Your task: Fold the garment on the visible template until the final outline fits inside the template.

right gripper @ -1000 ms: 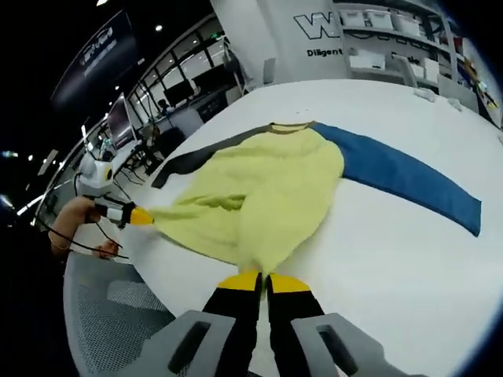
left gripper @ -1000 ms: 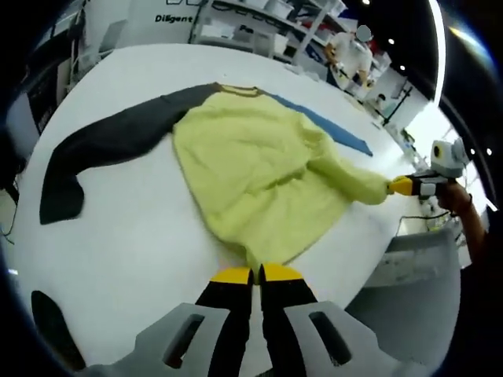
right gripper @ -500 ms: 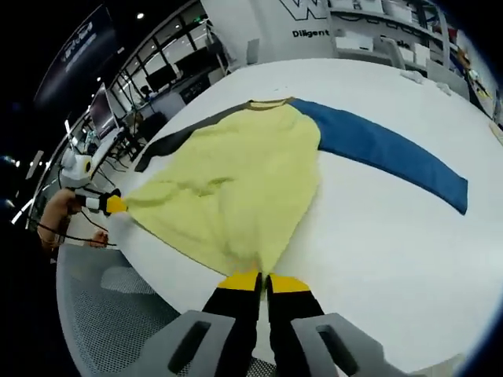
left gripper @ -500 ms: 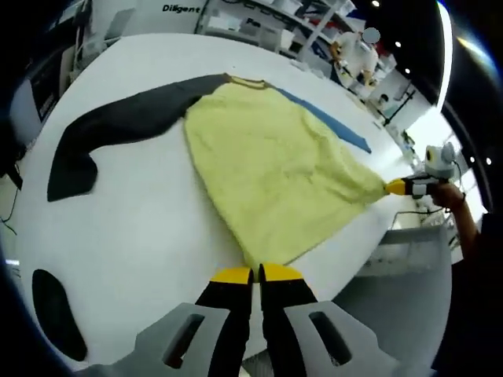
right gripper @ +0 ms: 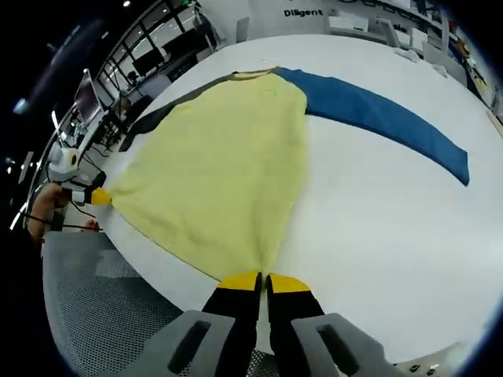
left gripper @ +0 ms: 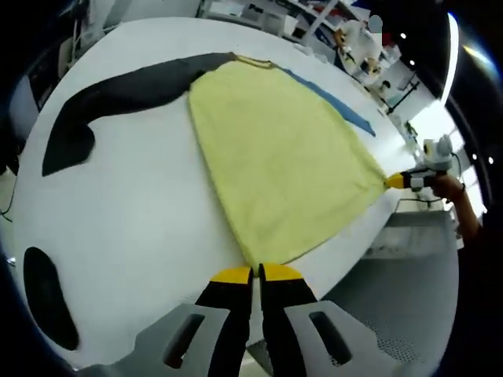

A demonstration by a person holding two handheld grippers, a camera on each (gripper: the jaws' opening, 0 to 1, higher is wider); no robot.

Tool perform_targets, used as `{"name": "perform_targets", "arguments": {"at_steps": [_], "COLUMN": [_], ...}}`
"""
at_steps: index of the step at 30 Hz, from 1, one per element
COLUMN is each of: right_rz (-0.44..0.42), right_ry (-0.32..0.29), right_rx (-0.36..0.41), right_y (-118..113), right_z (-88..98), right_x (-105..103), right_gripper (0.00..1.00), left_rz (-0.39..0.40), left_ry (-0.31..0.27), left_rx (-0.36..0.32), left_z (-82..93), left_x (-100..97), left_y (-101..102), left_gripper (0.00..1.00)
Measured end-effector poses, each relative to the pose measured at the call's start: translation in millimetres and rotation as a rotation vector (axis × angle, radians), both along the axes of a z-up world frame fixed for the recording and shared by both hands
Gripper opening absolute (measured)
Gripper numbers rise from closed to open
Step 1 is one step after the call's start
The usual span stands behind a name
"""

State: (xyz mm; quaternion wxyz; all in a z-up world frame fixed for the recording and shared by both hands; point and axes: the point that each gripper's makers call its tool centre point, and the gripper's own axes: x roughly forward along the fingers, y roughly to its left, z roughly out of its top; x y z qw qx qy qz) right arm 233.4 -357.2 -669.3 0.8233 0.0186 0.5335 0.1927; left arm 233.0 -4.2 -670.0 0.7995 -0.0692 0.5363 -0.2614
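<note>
A yellow sweatshirt (left gripper: pixel 279 157) with one dark grey sleeve (left gripper: pixel 118 98) and one blue sleeve (left gripper: pixel 338 106) lies spread flat on the white table (left gripper: pixel 134 236). My left gripper (left gripper: pixel 257 272) is shut on one bottom hem corner at the table's near edge. In the left gripper view my right gripper (left gripper: pixel 395 181) pinches the other hem corner at far right. The right gripper view shows the same sweatshirt (right gripper: pixel 212 169), its blue sleeve (right gripper: pixel 377 118) stretched right, my right gripper (right gripper: pixel 255 280) shut on the hem, and my left gripper (right gripper: pixel 100 196) holding the far hem corner.
A grey mesh chair (right gripper: pixel 102 314) stands below the table edge near both grippers. A person's hand (left gripper: pixel 452 188) holds the right gripper. Shelving and desks (right gripper: pixel 369 20) lie beyond the table's far side. A dark oval mark (left gripper: pixel 43 294) sits on the table at left.
The yellow body, bunched and folded a second ago, has been pulled out flat and taut between both grippers. Both hem corners moved toward the table's near edge.
</note>
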Motion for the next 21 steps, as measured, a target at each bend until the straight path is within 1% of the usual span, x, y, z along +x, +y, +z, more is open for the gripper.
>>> {"name": "perform_targets", "arguments": {"at_steps": [5,8,13,16,21], "right_rz": [0.002,0.022,0.028,0.058,0.078], "right_ry": [0.002,-0.007,-0.019,-0.022,-0.012], "right_rx": [-0.007,-0.030,-0.063,-0.091,-0.078], "right_y": [-0.6,-2.4,-6.3,-6.0,-2.6], "right_z": [-3.2,-4.6,-6.3,-5.7,-3.2], "right_x": [-1.4,-1.6,-0.1,-2.2,-4.4], "right_gripper": [0.00,0.00,0.00,0.00,0.00], "left_rz": [-0.008,-0.020,-0.031,-0.026,-0.019], "left_ry": [0.008,0.006,0.001,-0.002,-0.016], "left_rx": [0.033,0.055,0.053,0.056,0.079], "left_z": [-7.5,-9.9,-9.5,-9.6,-8.6], "left_x": [-5.0,-8.0,-9.4,-10.4,-10.1], "left_y": [3.0,3.9,1.4,1.5,5.2], "left_gripper": [0.00,0.00,0.00,0.00,0.00]}}
